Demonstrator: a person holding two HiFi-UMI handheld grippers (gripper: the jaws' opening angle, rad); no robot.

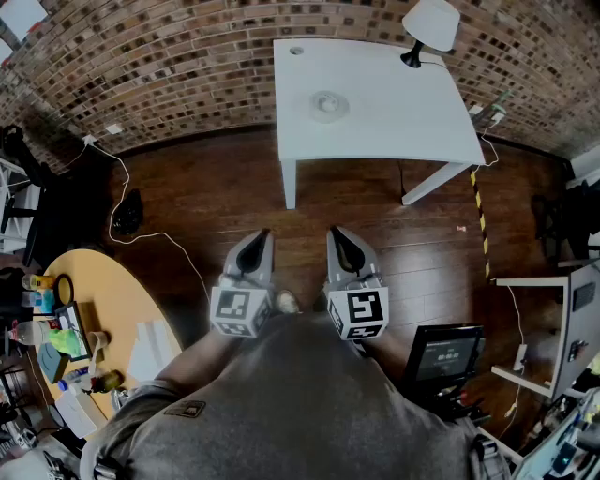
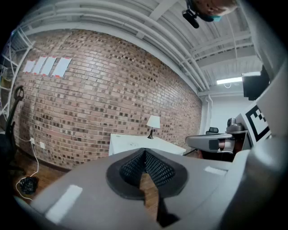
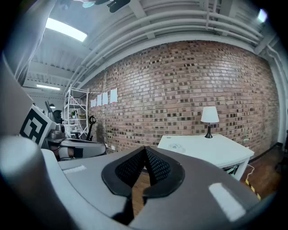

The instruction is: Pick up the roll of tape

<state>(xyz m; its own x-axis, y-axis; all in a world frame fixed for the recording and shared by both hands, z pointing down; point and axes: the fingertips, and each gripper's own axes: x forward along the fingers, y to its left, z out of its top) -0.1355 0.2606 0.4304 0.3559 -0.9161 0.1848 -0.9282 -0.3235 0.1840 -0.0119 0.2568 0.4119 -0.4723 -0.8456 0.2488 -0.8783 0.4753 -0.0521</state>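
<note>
The roll of tape (image 1: 328, 105) is a pale ring lying flat near the middle of the white table (image 1: 394, 122), by the brick wall. In the right gripper view the roll of tape (image 3: 174, 146) is a faint ring on the white table (image 3: 216, 152). My left gripper (image 1: 260, 236) and right gripper (image 1: 336, 232) are held side by side over the wooden floor, well short of the table. Both are shut, pads meeting, with nothing between them. In its own view the left gripper (image 2: 145, 155) points at the table (image 2: 135, 143). The right gripper (image 3: 145, 150) does likewise.
A white lamp (image 1: 429, 28) stands at the table's far right corner. A yellow round table (image 1: 103, 300) with clutter sits at the left, with a cable (image 1: 150, 234) across the floor. A dark screen (image 1: 445, 356) and a white shelf (image 1: 553, 328) stand at the right.
</note>
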